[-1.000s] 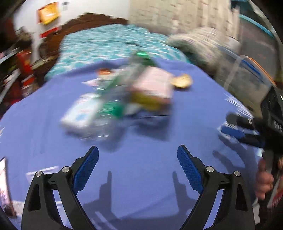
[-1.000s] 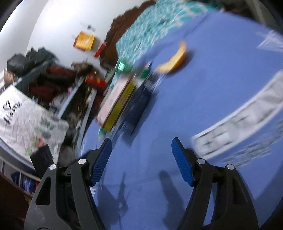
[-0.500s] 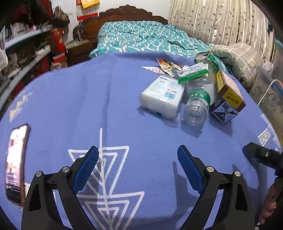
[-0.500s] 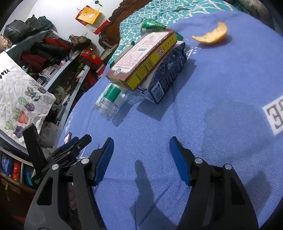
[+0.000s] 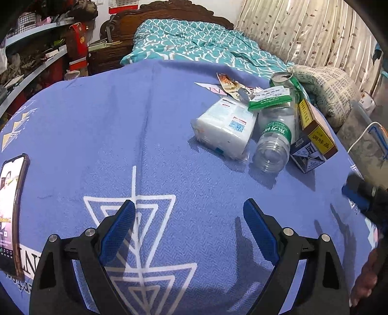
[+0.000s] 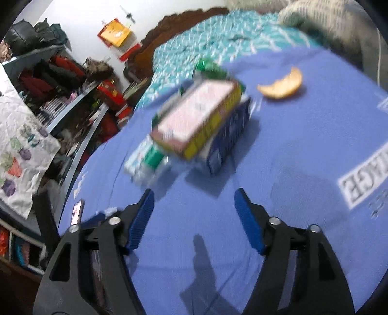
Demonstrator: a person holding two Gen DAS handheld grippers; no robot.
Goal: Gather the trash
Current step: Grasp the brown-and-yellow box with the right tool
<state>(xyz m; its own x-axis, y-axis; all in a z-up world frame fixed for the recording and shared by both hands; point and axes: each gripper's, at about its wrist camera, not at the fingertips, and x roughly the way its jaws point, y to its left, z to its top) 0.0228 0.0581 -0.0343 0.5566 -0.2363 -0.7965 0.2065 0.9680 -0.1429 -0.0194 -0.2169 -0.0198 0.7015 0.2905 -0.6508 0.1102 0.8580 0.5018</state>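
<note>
A heap of trash lies on the blue cloth [image 5: 97, 135]: a white tissue pack [image 5: 224, 127], a clear plastic bottle [image 5: 275, 143] with a green label, a yellow-and-pink box [image 5: 315, 128] on a dark blue carton [image 5: 306, 157], a green can [image 5: 285, 80], a green sachet [image 5: 269, 98] and torn wrappers [image 5: 229, 83]. My left gripper [image 5: 189, 232] is open and empty, short of the heap. My right gripper [image 6: 194, 220] holds nothing and its jaws are opening, with the yellow-and-pink box [image 6: 198, 121], the bottle [image 6: 148, 160] and the blue carton [image 6: 230, 135] ahead. An orange peel [image 6: 282, 86] lies beyond.
A phone [image 5: 11, 208] with a lit screen lies at the cloth's left edge. A teal bedspread [image 5: 194, 46] and wooden headboard [image 5: 169, 9] lie behind, cluttered shelves [image 5: 31, 55] to the left, a patterned pillow [image 5: 332, 89] and curtain [image 5: 303, 31] to the right.
The left view swung left, so the heap moved from centre to upper right and the phone appeared. In the right view the heap came nearer and more central, and the jaws widened slightly.
</note>
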